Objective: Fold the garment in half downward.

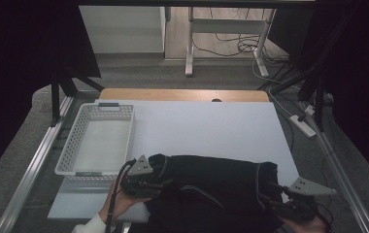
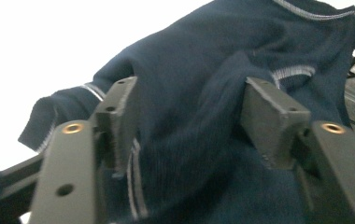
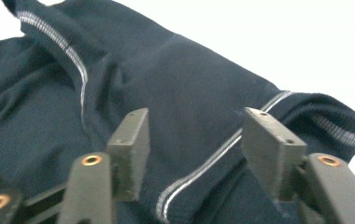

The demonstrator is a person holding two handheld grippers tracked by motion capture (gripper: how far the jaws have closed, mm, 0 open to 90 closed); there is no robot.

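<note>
We are looking at the dark navy garment [image 1: 211, 187], which lies bunched across the near edge of the white table top [image 1: 207, 126] and spills over it toward the person. The left gripper [image 1: 159, 185] sits at its left end, the right gripper [image 1: 269, 193] at its right end. In the left gripper view the jaws stand apart, the garment [image 2: 199, 107] bulging up between them; the right-hand pad looks to be touching a fold, though we cannot tell for sure, and the left one has cloth just beside it. In the right gripper view the jaws are spread too, with the garment [image 3: 185, 116] and its pale stitched seam lying flat beyond and under them, not pinched. From above, the fingertips of both grippers sink into black cloth and are hard to make out. The white basket [image 1: 97, 141] stands to the left, well apart.
</note>
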